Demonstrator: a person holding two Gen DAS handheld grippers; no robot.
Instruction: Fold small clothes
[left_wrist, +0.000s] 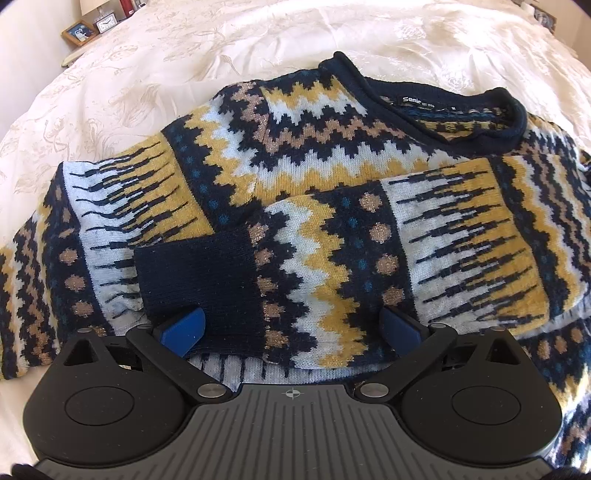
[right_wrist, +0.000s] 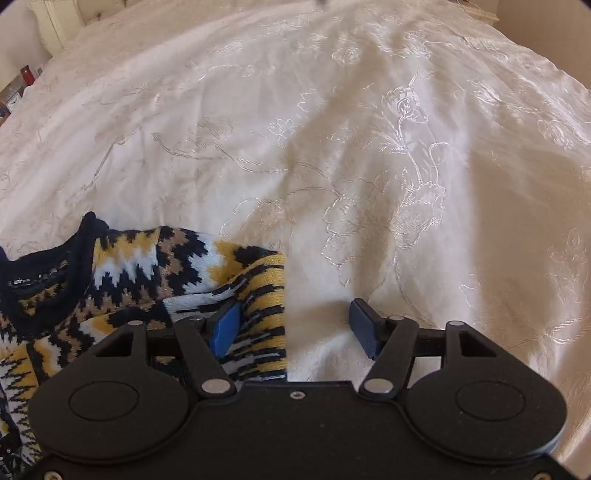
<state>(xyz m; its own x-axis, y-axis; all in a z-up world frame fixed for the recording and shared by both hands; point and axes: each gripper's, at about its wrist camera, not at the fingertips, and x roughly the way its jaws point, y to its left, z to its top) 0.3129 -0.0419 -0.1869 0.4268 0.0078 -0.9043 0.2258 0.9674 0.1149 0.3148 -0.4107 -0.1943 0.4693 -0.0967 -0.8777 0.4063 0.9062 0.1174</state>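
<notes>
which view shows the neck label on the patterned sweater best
The left wrist view: the black neck label faces the camera inside the navy collar of the patterned knit sweater, its white lettering visible. The right wrist view catches it only at the left edge, dark and blurred.

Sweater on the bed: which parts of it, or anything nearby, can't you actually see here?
- Sweater hem: left wrist view, hidden behind the left gripper.
- Sweater's body: right wrist view, cut off by the left edge and the right gripper.
- Label small print: too small.
- Framed photo, clock: tiny at the corner, details unreadable.
</notes>
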